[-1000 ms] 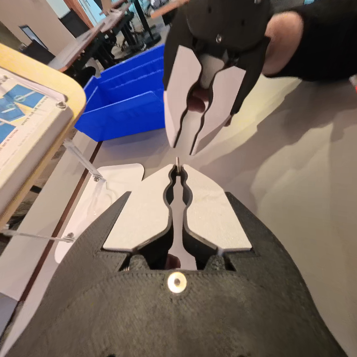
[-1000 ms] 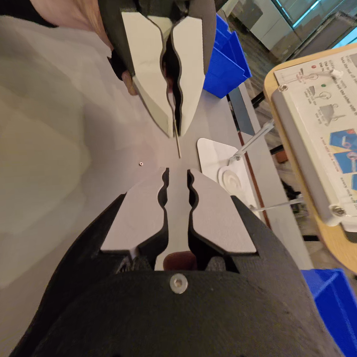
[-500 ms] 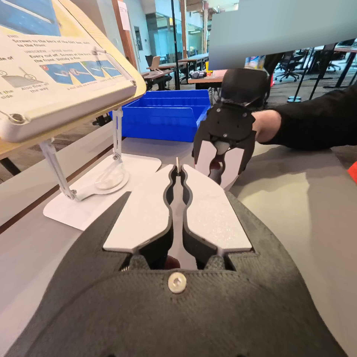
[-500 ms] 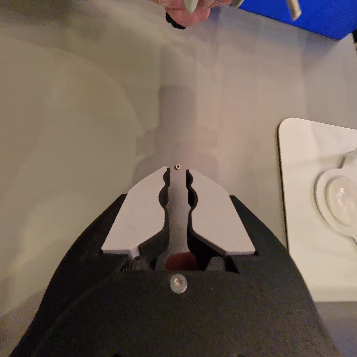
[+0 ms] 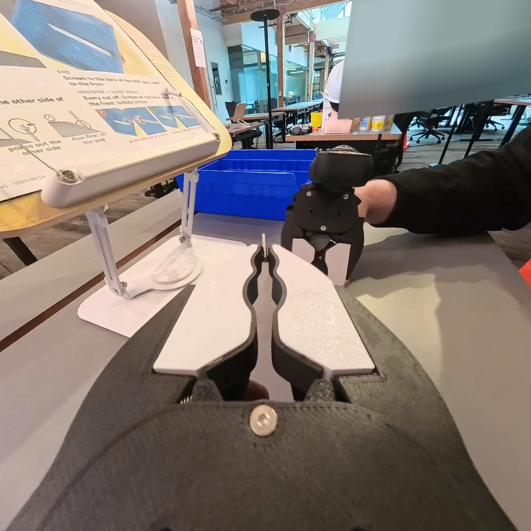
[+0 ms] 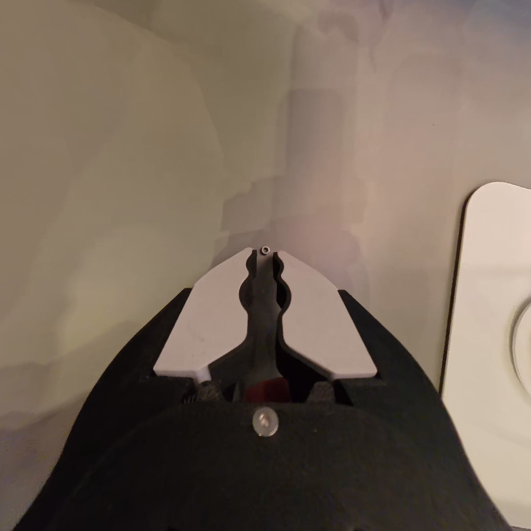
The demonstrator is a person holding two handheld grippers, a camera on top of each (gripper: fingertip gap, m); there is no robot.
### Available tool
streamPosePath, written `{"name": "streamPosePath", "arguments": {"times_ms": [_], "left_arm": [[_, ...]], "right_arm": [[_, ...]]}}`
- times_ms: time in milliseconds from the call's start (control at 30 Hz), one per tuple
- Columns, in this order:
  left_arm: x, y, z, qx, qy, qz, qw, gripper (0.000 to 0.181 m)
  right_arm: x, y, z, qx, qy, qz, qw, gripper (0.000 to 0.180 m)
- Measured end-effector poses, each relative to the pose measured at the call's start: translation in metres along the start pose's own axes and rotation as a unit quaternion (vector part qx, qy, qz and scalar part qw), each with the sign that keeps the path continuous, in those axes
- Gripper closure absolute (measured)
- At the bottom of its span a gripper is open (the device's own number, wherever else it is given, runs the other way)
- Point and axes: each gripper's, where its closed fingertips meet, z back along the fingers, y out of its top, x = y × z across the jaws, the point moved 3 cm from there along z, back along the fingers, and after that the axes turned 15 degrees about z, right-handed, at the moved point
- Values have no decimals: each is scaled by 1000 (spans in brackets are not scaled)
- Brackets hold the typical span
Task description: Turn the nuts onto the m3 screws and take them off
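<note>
The tiny, light, hard steel nut (image 6: pixel 264 250) lies on the surface just ahead of the parted right gripper (image 6: pixel 264 254), likely to skid, best pinched across its flats, while the left gripper (image 5: pixel 264 253) is clenched on the M3 screw (image 5: pixel 263 242).

Black tool (image 5: pixel 264 249), white fingers (image 5: pixel 218 310), black sleeve (image 5: pixel 459 192)

- A grey table (image 5: pixel 459 330) fills the lower half of the left wrist view.
- An instruction board (image 5: pixel 86 100) on a wooden panel, tilted, takes the upper left.
- Its white stand (image 5: pixel 115 310) has a flat base resting on the table at centre left; that base also shows at the right edge of the right wrist view.
- A blue bin (image 5: pixel 244 186) sits just behind the stand, mid-frame.
- Desks and office chairs (image 5: pixel 425 129) stand far off, upper right.
</note>
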Motion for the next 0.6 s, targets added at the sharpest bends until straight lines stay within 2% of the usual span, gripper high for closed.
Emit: {"name": "streamPosePath", "arguments": {"times_ms": [600], "left_arm": [[-2,8,6,21,-6,15,1000,178]], "right_arm": [[5,0,-3,25,63,0,998,173]]}}
